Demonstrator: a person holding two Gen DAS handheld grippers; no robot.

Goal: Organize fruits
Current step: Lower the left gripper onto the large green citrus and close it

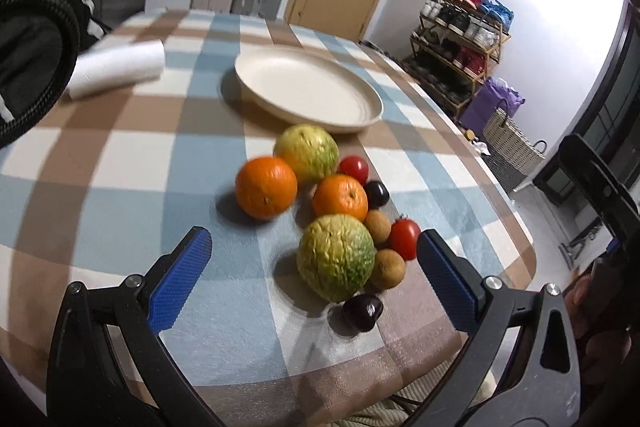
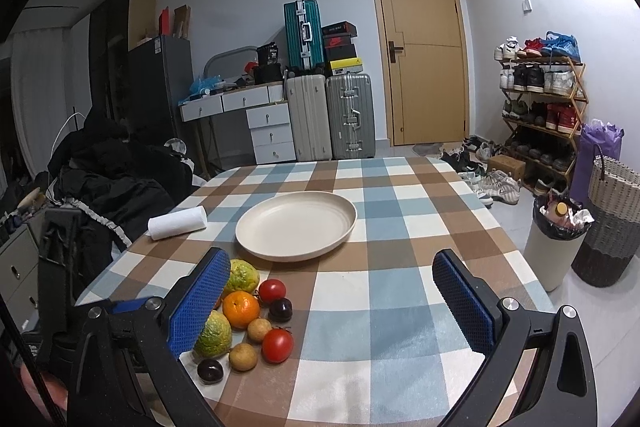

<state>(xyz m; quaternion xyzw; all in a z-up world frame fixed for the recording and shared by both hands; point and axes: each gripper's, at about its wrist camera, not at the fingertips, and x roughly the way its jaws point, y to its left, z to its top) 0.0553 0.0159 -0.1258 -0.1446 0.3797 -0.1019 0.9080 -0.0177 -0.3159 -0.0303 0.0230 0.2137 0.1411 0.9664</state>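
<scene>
Surface: a checked cloth in blue, brown and white covers the surface [image 2: 384, 311] in front of you.
Plate: a cream plate [image 2: 296, 225] sits empty near the middle, just beyond the fruit.
Fruit: all of it lies in one tight cluster between you and the plate: two oranges, the left one [image 1: 266, 187] a little apart, two bumpy green-yellow citrus [image 1: 335, 262], two tomatoes [image 1: 405, 239], two small brown fruits and two dark plums [image 1: 362, 311]. Most touch a neighbour.
Left gripper [image 1: 314, 263]: fingers wide apart, empty, hovering near the nearest green citrus.
Right gripper [image 2: 326, 301]: fingers wide apart, empty, aimed at bare cloth to the right of the pile.
Risk: because the fruit is round and packed close, closing on one piece may, in my judgement, nudge its neighbours and send a tomato or plum rolling toward the surface's edge. The left view is blurred, so your aim may be off.
Left view only: the left orange in full.
Right view only: a bin and baskets on the floor; here a blue finger hides part of the pile.
Both views: a white paper roll [image 2: 177, 223] lies left of the plate.
</scene>
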